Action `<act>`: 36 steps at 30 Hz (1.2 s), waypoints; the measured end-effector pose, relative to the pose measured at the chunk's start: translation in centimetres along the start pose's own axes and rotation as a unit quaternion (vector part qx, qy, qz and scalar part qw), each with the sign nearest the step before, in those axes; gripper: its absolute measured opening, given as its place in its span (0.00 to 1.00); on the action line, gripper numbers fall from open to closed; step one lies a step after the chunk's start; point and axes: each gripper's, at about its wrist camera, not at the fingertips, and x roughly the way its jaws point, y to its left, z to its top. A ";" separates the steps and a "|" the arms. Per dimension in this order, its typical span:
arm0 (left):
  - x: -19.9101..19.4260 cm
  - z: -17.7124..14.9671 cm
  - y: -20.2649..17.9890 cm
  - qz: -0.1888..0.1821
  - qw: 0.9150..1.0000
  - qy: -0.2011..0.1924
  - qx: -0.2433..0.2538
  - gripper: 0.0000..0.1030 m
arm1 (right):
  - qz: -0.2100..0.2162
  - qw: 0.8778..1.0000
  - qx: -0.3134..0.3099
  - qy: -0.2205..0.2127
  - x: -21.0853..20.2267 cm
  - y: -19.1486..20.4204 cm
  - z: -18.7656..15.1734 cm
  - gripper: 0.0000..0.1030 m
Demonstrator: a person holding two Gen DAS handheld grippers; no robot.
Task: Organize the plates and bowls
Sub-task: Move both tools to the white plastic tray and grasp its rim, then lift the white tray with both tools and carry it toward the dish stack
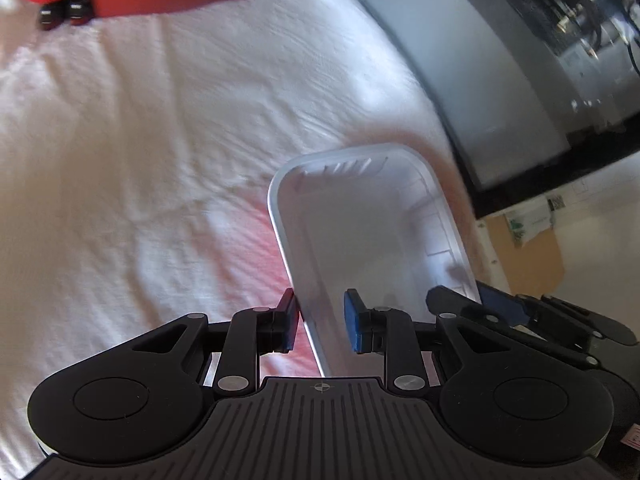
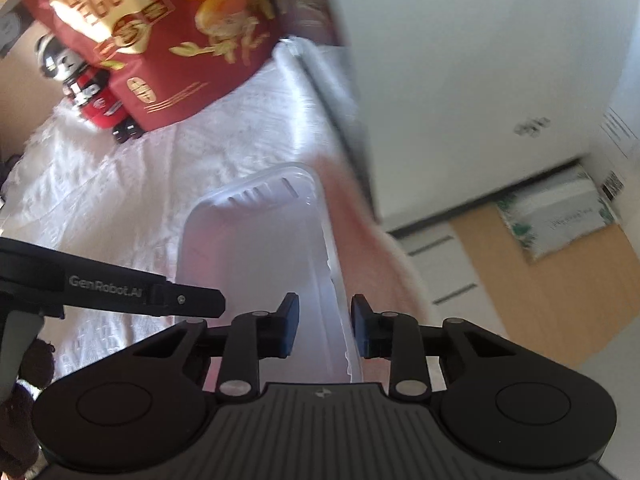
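Both hand-held grippers, left (image 1: 320,320) and right (image 2: 325,326), straddle opposite long rims of my translucent tray (image 1: 372,232), its length running straight ahead, jaws apart, neither visibly pinching.

Your translucent bin (image 1: 372,240) loses its near end behind the left gripper (image 1: 322,320) body, so you cannot see whether either pad touches its wall. From the right wrist, the bin's near end vanishes under the right gripper (image 2: 324,326) likewise. The red box (image 2: 152,40) is cut by the top edge, its lettering partly lost. The toy figure (image 2: 84,84) beside it is smeared by motion blur.
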 end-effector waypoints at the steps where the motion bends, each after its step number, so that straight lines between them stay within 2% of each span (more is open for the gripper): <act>1: -0.7 -0.2 0.7 0.004 1.000 -0.006 -0.006 0.26 | 0.005 1.000 -0.006 0.001 -0.1 0.6 0.1 0.27; 6: -5.0 -2.2 6.1 0.034 0.997 -0.047 -0.053 0.26 | 0.047 0.997 -0.063 0.004 0.0 5.7 0.8 0.28; 11: -8.7 -6.1 11.4 0.072 0.990 -0.069 -0.100 0.26 | 0.103 0.988 -0.114 0.022 1.0 11.8 0.8 0.29; 15: -9.8 -8.6 14.7 0.091 0.985 -0.072 -0.128 0.25 | 0.145 0.976 -0.157 0.049 2.1 16.4 -0.9 0.29; 18: -9.4 -9.4 16.6 0.092 0.982 -0.064 -0.154 0.24 | 0.155 0.968 -0.182 0.075 3.2 18.7 -2.2 0.30; 22: -8.8 -9.8 17.3 0.094 0.983 -0.055 -0.147 0.24 | 0.152 0.965 -0.188 0.103 4.3 19.9 -3.3 0.31; 27: -8.0 -10.1 17.3 0.082 0.988 -0.035 -0.130 0.24 | 0.156 0.963 -0.186 0.117 4.7 19.9 -3.7 0.34; 32: -7.8 -10.1 17.5 0.068 0.989 -0.036 -0.127 0.23 | 0.165 0.967 -0.149 0.121 5.5 19.3 -3.3 0.34; 36: -7.8 -10.4 18.0 0.053 0.987 -0.045 -0.144 0.22 | 0.145 0.971 -0.155 0.106 5.8 19.7 -3.1 0.34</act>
